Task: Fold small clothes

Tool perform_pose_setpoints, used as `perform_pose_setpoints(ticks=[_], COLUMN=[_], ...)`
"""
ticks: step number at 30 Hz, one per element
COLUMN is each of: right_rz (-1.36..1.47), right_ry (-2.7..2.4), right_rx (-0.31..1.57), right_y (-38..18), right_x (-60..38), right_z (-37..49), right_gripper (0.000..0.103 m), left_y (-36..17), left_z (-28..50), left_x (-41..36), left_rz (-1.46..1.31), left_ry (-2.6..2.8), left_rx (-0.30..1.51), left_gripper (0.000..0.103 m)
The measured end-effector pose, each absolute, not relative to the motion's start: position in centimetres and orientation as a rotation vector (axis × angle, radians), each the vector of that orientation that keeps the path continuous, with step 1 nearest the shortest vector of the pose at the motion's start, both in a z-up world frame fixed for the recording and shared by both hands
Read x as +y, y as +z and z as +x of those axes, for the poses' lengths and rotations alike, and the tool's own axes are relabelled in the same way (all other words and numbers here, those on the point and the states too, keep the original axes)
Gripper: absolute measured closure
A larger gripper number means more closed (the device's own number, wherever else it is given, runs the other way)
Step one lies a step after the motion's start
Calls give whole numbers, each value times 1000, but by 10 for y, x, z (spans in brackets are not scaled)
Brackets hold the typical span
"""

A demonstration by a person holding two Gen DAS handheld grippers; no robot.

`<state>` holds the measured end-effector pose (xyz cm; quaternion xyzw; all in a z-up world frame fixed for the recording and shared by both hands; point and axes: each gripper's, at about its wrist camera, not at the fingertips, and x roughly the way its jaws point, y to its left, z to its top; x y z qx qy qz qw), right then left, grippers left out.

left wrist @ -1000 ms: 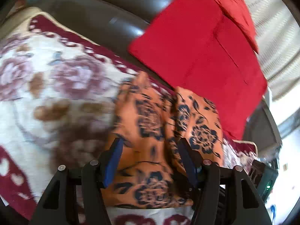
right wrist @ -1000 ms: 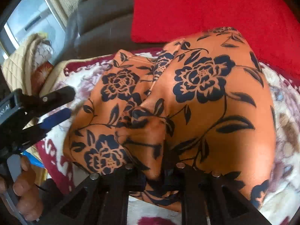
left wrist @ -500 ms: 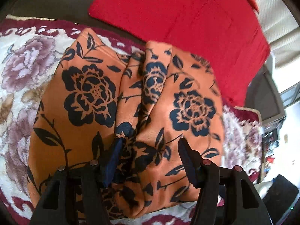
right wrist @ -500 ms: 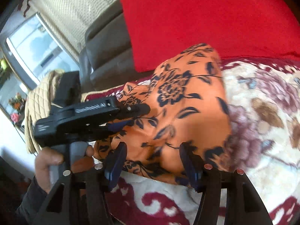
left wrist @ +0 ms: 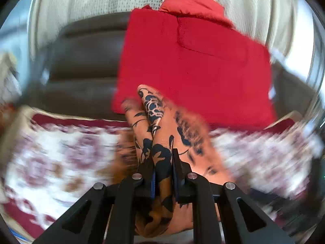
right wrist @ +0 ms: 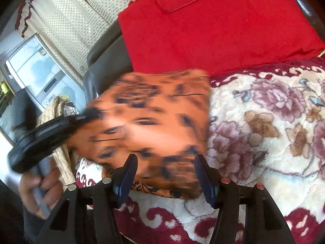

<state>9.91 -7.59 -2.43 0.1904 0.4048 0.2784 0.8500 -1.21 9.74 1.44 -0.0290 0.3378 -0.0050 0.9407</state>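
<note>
**Inspector:** Behind the work, a dark leather sofa back (left wrist: 81, 65) is carrying a red cushion (left wrist: 193, 61); the seat is wearing a plush floral blanket (right wrist: 274, 122). You are lifting the orange floral garment (left wrist: 160, 142) off that blanket.

**Operator:** Jaw condition?

**Inspector:** Your left gripper (left wrist: 163, 174) has just been closing, and its jaws are now pinching a bunched ridge of the cloth. Your right gripper (right wrist: 166, 177) is standing wide, pads clear, with the garment's near edge (right wrist: 162, 191) lying between them.

**Operator:** Handling advice?

**Inspector:** In my judgement the fabric is thin, slick and slumping readily. Keep the pinch firm, raise it evenly, and take a matching edge with the right before laying the fold over. Avoid catching the deep blanket pile.
</note>
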Motion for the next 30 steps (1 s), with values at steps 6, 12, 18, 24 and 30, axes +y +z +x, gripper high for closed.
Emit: perform_pose_setpoints(ticks=[6,12,18,24,30], right_rz=[371,357,335,472,569], right_ry=[601,592,612,609,573], right_rx=[910,933,943,996,1025], right_y=[-33,-36,-35,-53,-66], right_x=[-58,-49,-44,-59,-78], right_z=[105,107,107,122,143], right_gripper=[41,41,29,25,25], left_y=[-73,-62,-63,-59,-12], left_z=[11,14,2,0,26], left_x=[140,152,166,179,175], left_rz=[-228,-310,-392,-470,-391], left_ry=[13,-31,-45,-24,-74], left_rx=[950,943,934,978,853], left_gripper=[88,88,87,74,73])
